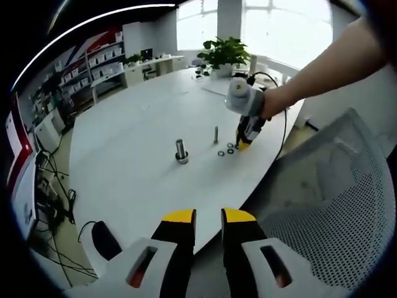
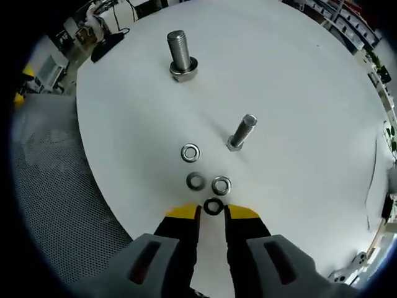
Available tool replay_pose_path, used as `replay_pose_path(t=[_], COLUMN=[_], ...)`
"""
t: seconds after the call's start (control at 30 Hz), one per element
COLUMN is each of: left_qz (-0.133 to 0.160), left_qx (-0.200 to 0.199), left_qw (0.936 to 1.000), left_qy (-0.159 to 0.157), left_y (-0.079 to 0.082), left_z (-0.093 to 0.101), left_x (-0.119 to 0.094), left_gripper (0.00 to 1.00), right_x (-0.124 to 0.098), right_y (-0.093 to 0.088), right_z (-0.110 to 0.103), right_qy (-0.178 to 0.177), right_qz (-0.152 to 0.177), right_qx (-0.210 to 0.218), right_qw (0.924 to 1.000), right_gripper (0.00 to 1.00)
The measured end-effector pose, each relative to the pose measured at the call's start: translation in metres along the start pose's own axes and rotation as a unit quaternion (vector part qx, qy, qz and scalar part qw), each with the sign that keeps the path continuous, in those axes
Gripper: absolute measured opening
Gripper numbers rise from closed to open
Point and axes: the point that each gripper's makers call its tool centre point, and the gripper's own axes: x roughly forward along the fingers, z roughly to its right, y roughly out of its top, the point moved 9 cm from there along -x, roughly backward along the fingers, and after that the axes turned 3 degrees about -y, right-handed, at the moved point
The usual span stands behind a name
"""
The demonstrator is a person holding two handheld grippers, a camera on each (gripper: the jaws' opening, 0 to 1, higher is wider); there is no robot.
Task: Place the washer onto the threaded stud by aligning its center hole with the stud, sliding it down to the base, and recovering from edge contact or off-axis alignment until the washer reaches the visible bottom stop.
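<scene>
The right gripper [image 2: 213, 213] hovers, jaws parted, astride the dark washer [image 2: 213, 206] lying flat near the slim stud [image 2: 241, 132], and should pinch its rim squarely before lifting.

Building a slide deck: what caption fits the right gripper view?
Right gripper closing in on a dark washer beside three silver washers, two threaded studs upright beyond.

Bright daylight from blown-out windows [image 1: 273, 31] at the back; desk [image 1: 136, 143] evenly lit w/ mild glare. Shadows soft, short. Fisheye bends edges hard; periphery soft, centre sharp.
</scene>
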Motion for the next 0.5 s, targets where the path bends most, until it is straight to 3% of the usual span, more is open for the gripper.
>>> replay_pose_path(t=[0.5], left_qz=[0.000], left_qx=[-0.002], left_qw=[1.0000], left_qy=[0.004], left_y=[-0.0001], left_z=[-0.0009], left_x=[-0.0001], left_gripper=[0.14], right_x=[0.0000], right_y=[0.0031], right_z=[-0.0051], right_qy=[-0.015], right_qz=[-0.017], right_qx=[-0.027], right_qw=[0.9994], right_gripper=[0.16])
